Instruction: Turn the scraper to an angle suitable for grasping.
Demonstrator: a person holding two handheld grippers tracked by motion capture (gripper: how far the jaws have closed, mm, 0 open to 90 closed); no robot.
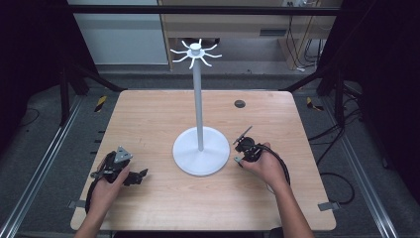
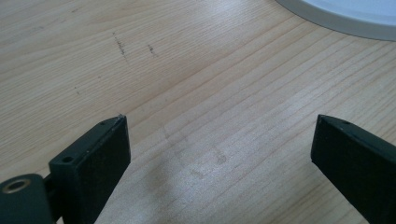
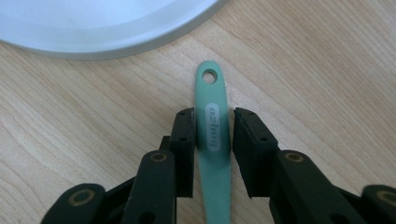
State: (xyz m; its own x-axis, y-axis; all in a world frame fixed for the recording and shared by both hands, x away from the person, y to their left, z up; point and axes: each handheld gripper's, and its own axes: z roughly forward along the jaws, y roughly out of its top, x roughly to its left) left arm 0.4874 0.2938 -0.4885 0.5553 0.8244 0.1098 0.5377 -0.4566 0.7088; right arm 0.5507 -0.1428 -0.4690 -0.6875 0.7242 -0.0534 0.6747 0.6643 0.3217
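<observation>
A green utensil handle (image 3: 215, 177) with a hole at its tip lies flat on the wooden table (image 1: 148, 119), its tip pointing towards the white round base (image 3: 93, 28) of a stand. My right gripper (image 3: 214, 112) has both jaws hugging the handle's sides, close to the tip. From above, the right gripper (image 1: 239, 158) sits just right of the stand's base (image 1: 200, 153). My left gripper (image 2: 219, 126) is open over bare wood with nothing between its jaws. The high view places the left gripper (image 1: 140, 175) at the front left, its jaws towards the base.
The stand's thin white pole (image 1: 198, 99) rises from the base to a crown of curved hooks (image 1: 196, 52). A small dark round hole (image 1: 239, 103) sits in the table's far right part. Black frame bars and cables surround the table.
</observation>
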